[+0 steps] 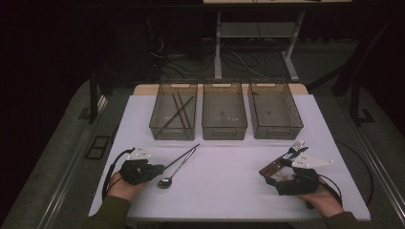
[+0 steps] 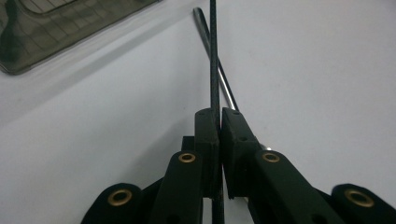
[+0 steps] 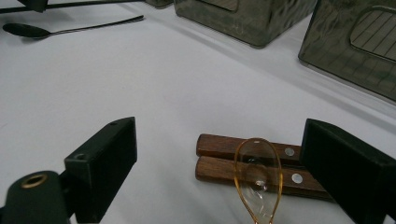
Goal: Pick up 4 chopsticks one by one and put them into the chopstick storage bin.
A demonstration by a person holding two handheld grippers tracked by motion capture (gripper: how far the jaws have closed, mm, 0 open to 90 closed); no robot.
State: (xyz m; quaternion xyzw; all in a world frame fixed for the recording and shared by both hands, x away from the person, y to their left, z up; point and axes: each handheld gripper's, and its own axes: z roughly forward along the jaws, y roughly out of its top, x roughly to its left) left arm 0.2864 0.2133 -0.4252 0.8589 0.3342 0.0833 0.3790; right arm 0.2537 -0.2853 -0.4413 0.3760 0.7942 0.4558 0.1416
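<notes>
Chopstick (image 2: 214, 60) between clamped fingers (image 2: 208, 135) (left)

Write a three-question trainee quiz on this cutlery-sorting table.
1. True or false: the left gripper is shut on a thin black chopstick.
2. Which bin already holds chopsticks: A the left bin, B the middle bin, C the right bin?
3. What clear amber item lies across the two wooden handles between the right gripper fingers?

Key: 1 true. 2 A. 3 a plastic spoon.
</notes>
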